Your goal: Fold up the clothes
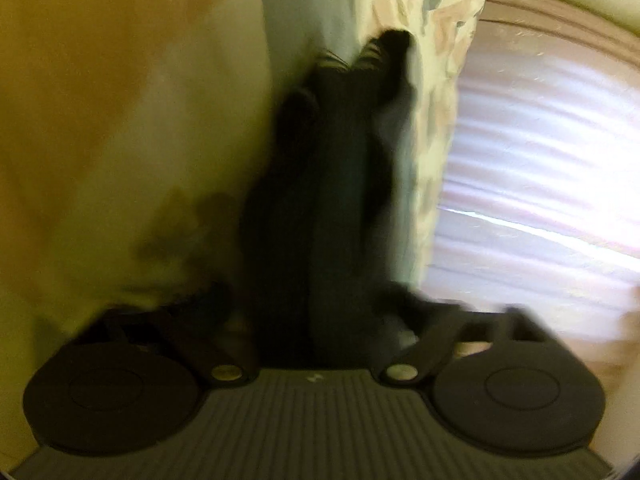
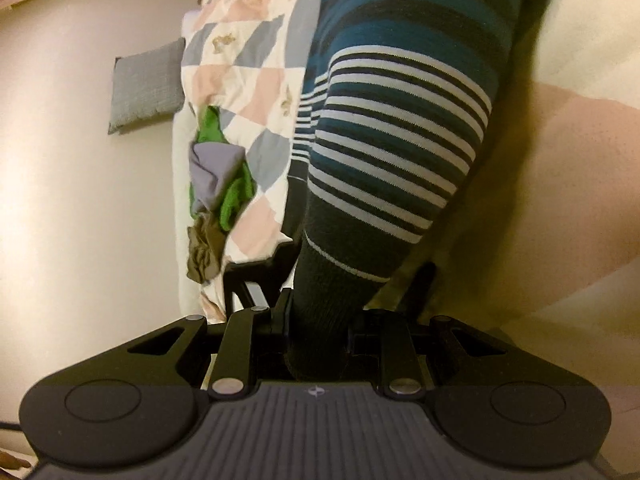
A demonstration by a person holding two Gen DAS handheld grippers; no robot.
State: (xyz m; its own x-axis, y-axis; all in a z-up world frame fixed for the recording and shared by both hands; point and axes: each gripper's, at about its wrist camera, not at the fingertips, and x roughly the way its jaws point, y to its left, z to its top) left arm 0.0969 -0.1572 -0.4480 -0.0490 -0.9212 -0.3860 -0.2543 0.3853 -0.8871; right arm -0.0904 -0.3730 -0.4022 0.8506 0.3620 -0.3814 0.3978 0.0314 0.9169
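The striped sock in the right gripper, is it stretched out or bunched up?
Stretched out. The striped sock runs long and smooth away from the right gripper, whose jaws pinch its dark end; no folds show along it.

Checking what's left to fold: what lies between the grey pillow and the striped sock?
Right wrist view: a checked quilt bearing crumpled green and lilac clothes.

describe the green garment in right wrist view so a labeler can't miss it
Start at the checked quilt with pink, grey and white patches. Along its left edge runs a small heap of crumpled clothes; the green garment sits there, wrapped around a lavender piece and above an olive-brown one. It is the only bright green thing.
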